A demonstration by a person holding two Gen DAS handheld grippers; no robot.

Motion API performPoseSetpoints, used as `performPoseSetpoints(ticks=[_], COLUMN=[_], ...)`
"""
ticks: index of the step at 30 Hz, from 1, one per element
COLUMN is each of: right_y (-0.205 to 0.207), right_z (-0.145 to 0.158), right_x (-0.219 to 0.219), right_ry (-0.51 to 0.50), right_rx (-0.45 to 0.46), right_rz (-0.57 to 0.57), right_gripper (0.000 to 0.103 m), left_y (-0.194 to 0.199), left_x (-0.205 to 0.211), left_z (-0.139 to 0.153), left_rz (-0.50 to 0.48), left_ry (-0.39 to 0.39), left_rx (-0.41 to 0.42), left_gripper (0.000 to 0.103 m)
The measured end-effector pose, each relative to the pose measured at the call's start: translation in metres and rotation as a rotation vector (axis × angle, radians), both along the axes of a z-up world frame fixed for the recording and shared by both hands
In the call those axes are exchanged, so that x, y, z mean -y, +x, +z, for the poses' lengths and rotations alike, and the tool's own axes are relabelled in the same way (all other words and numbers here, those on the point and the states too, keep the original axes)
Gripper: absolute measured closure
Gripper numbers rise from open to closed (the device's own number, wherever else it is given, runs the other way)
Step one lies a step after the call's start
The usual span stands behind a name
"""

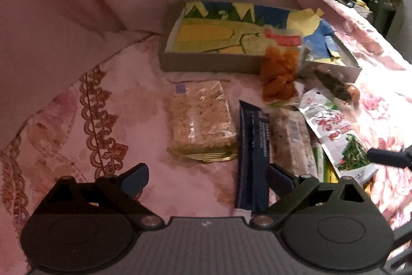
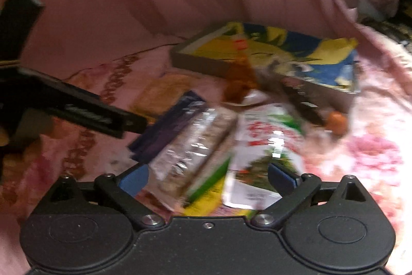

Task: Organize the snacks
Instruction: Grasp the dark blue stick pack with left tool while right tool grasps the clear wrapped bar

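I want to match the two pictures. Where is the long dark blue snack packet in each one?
Left wrist view: the dark blue packet lies low, right of centre, beside the rice cake bar.
Right wrist view: blurred, left of centre, pointing up and right.
Shared landmark: the box behind the snacks.

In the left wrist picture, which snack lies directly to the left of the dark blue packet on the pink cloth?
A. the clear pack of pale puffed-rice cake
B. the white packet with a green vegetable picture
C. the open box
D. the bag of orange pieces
A: the clear pack of rice cake lies just left of the dark blue packet; the orange bag sits further back and right.
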State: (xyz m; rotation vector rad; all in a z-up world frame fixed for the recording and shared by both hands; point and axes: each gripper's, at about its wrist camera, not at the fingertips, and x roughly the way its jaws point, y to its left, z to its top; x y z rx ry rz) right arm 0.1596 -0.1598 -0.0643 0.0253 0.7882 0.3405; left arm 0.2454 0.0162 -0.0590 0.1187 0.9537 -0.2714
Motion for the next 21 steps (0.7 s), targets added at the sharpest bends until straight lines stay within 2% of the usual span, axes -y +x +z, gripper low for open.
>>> performPoseSetpoints(ticks=[5, 9, 10, 13, 14, 16, 21], right_y=[0.016, 0.021, 0.021, 0.019, 0.016, 0.01, 0.007], right_z=[-0.014, -0.02, -0.02, -0.018, -0.017, -0.017, -0.022], right_x=[-0.025, -0.031, -0.032, -0.032, -0.032, -0.033, -0.037], right_ry=[-0.021, -0.04, -0.061, -0.126, -0.146, -0.196, -0.23], right_rx=[-0.037, -0.047, -0.044, -0.067, -0.072, -0.074, -0.039], right_rz=[0.022, -0.002, -0.005, -0.006, -0.007, 0.01, 0.036], right_gripper=[0.019, 0.025, 0.034, 0.05, 0.055, 0.058, 0.057], left_y=[0.017, 0.022, 0.022, 0.02, 0.019, 0.016, 0.014], left_x=[-0.01, -0.015, -0.015, -0.01, -0.008, 0.0, 0.022], left_z=[-0.01, -0.017, -0.018, -0.019, -0.019, -0.021, -0.031], left_rz=[-0.002, -0.003, -0.01, -0.052, -0.068, -0.101, -0.193], left_ry=[-0.077, -0.119, -0.133, -0.16, -0.156, -0.125, -0.03], left_rx=[-0.075, -0.102, -0.111, -0.125, -0.121, -0.108, -0.083], left_gripper=[0.008, 0.015, 0.017, 0.023, 0.025, 0.027, 0.038])
